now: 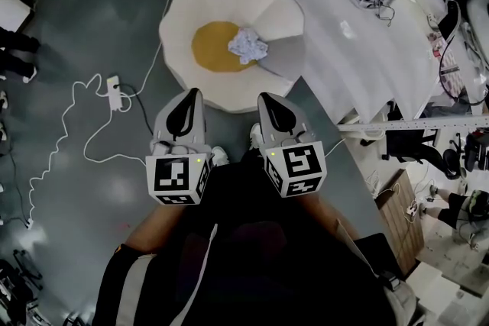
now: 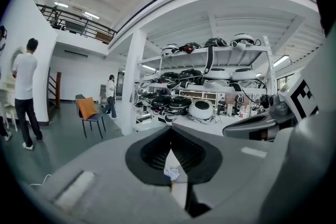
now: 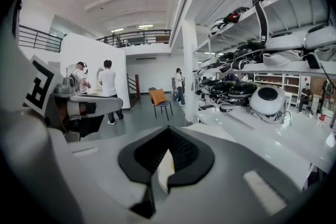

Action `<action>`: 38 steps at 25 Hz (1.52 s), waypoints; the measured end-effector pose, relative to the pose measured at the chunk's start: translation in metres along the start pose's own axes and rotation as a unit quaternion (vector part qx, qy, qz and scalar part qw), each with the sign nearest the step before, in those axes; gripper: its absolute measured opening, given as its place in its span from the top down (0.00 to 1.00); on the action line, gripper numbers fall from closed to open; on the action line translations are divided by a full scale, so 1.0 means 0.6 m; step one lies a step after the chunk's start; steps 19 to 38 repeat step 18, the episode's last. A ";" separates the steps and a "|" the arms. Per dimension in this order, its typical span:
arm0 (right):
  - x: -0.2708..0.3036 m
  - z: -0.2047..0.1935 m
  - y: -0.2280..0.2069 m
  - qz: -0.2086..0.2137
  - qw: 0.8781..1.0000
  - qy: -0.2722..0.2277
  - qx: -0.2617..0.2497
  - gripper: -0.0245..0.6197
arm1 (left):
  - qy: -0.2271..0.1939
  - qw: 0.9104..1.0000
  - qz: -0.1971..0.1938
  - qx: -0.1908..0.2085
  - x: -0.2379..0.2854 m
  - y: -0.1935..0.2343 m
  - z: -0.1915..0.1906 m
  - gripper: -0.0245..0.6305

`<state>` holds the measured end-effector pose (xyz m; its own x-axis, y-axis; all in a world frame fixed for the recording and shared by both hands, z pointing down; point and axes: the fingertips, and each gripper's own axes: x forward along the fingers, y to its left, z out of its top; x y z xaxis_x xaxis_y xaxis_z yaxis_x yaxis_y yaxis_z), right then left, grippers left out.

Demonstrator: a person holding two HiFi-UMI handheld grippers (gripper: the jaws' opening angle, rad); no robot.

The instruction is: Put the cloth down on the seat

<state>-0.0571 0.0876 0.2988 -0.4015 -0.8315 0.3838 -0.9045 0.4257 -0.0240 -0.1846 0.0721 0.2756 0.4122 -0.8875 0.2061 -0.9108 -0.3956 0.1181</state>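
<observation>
Widest of all, the grey floor [image 1: 76, 50] spreads smooth and dull under everything, a thin white cable [image 1: 84, 99] looping loosely across it. To the right runs the long white surface [image 1: 367, 57], hard and glossy, crowded with rounded shells. Dead centre sits the seat [image 1: 191, 11], a pale, faceted tub with angular panels folding up around a flat mustard-yellow cushion [image 1: 210, 50], a natural bowl for catching whatever is dropped in. And there is the cloth [image 1: 248, 46], a small, crumpled, bluish-white wad, soft and creased, resting on the cushion's right edge where it meets the grey panel, touching neither claw. The left claw [image 1: 195, 91] and right claw [image 1: 266, 95] hang side by side near the person's body, well short of the seat, grey moulded shells with black ribbed pads. Both are closed tip to tip with nothing between them, which reads like a job finished: cloth delivered, tools clear.
</observation>
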 end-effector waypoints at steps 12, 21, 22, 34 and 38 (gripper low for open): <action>-0.016 -0.008 -0.017 -0.010 1.000 -0.004 0.004 0.96 | -0.003 1.000 -0.003 0.003 -0.003 -0.019 -0.001 0.96; -0.018 -0.009 -0.021 -0.010 1.000 -0.004 0.004 0.96 | -0.002 1.000 -0.002 0.001 -0.004 -0.022 -0.003 0.96; -0.018 -0.009 -0.021 -0.010 1.000 -0.004 0.004 0.96 | -0.002 1.000 -0.002 0.001 -0.004 -0.022 -0.003 0.96; -0.018 -0.009 -0.021 -0.010 1.000 -0.004 0.004 0.96 | -0.002 1.000 -0.002 0.001 -0.004 -0.022 -0.003 0.96; -0.018 -0.009 -0.021 -0.010 1.000 -0.004 0.004 0.96 | -0.002 1.000 -0.002 0.001 -0.004 -0.022 -0.003 0.96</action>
